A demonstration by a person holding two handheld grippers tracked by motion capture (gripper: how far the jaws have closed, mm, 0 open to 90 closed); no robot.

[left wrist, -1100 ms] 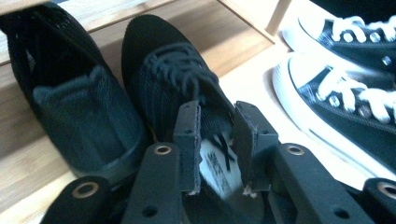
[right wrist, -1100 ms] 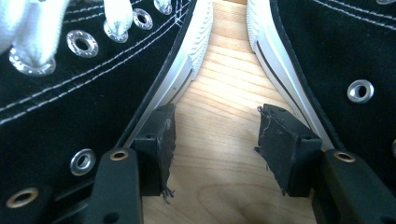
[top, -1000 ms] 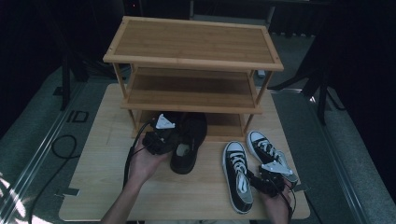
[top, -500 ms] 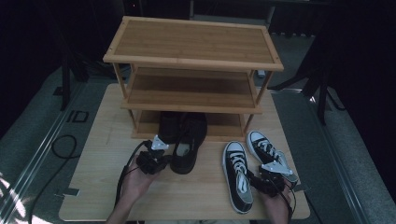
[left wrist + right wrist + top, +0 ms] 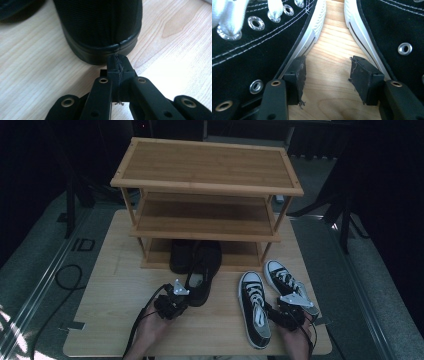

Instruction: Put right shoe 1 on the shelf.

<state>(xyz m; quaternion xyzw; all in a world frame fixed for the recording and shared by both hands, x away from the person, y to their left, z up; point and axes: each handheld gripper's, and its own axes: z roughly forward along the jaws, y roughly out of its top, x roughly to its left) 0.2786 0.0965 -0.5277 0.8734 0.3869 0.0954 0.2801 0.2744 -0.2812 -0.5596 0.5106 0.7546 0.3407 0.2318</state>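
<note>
While our left gripper (image 5: 181,296) sits at the heel of the black slip-on shoe (image 5: 202,272), its jaws are pressed together with nothing between them; they have just been closing, and in the left gripper view the pads (image 5: 117,67) meet just short of the heel rim (image 5: 100,30), touching or nearly so. The shoe lies at twelve o'clock from those jaws, its long axis running heel near us to toe under the bamboo shoe rack (image 5: 207,195)'s bottom shelf, beside a second black shoe (image 5: 180,254) already tucked there. We judge a straight push toward twelve would slide it in; off-centre contact could yaw it. Our right gripper (image 5: 292,307) rests at four o'clock on the table (image 5: 115,285), jaws spread and empty between the two black lace-up sneakers (image 5: 256,307) (image 5: 285,280), well apart from the slip-on, so the left is nearer.
</note>
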